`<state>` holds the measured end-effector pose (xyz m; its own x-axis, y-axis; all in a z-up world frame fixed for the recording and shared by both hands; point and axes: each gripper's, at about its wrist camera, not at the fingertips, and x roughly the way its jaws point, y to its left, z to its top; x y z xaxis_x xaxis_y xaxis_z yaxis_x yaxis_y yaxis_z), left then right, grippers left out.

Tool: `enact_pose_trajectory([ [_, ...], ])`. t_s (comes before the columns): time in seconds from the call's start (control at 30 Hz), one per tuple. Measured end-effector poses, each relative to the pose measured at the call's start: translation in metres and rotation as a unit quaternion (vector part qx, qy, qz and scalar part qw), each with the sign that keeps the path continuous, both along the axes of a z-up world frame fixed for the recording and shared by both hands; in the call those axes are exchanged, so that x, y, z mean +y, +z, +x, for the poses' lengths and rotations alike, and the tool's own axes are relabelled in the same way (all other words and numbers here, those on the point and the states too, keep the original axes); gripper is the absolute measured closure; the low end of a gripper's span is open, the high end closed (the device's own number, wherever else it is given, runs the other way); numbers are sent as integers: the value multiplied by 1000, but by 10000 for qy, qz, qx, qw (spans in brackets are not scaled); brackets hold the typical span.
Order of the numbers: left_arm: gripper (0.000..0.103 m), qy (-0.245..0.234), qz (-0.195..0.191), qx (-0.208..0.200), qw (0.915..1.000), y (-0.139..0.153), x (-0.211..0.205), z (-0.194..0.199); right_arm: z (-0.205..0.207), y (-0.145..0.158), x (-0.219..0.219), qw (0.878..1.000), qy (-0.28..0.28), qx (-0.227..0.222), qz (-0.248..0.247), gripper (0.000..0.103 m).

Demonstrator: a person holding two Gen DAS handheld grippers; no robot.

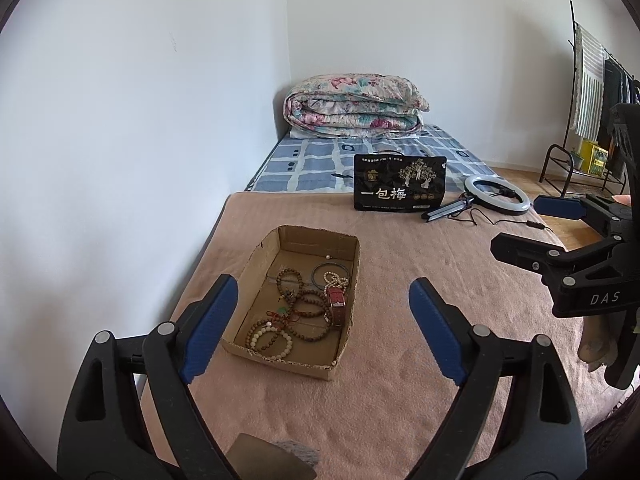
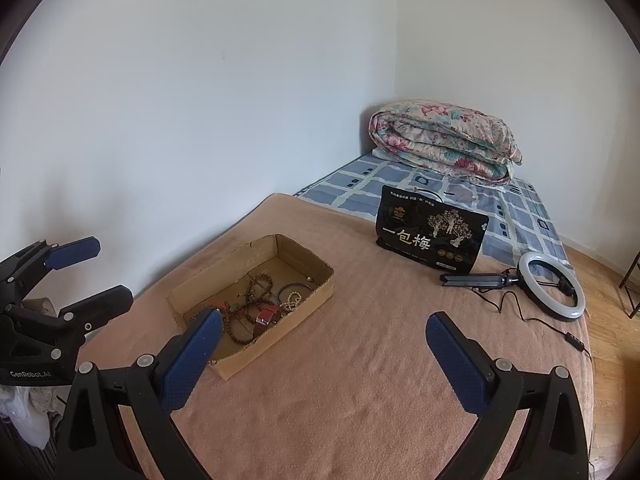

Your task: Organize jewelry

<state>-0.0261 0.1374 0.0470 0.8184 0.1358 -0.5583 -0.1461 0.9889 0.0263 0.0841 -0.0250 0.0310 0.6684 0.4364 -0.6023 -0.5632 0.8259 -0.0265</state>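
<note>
An open cardboard box [image 1: 344, 280] sits on the pink blanket [image 1: 400, 360]. It holds wooden bead bracelets [image 1: 310, 308], a pale bead bracelet [image 1: 270, 338], a pearl strand [image 1: 336, 280], a dark bangle [image 1: 326, 270] and a red-strapped watch [image 1: 337, 304]. My left gripper [image 1: 322, 326] is open and empty, above the box's near end. My right gripper [image 2: 324, 358] is open and empty, just right of the box [image 2: 316, 292]; it also shows in the left wrist view [image 1: 524, 226]. The left gripper shows at the left in the right wrist view [image 2: 96, 272].
A black snack pouch [image 1: 400, 184] stands behind the box. A ring light [image 1: 496, 196] with folded tripod and cable lies at the blanket's far right. A folded floral quilt [image 1: 356, 106] sits on the blue checked mattress. A clothes rack [image 1: 592, 120] stands at right.
</note>
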Motion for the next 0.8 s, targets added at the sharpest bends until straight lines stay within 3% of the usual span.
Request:
enact_pose_trajectory([
  [0.2, 1, 96, 53, -93, 9999, -3, -10, -10, -11, -9, -13, 10000, -8, -23, -6, 0],
  [0.8, 0, 362, 227, 20, 9991, -35, -4, -9, -10, -42, -26, 9999, -142, -60, -65, 0],
])
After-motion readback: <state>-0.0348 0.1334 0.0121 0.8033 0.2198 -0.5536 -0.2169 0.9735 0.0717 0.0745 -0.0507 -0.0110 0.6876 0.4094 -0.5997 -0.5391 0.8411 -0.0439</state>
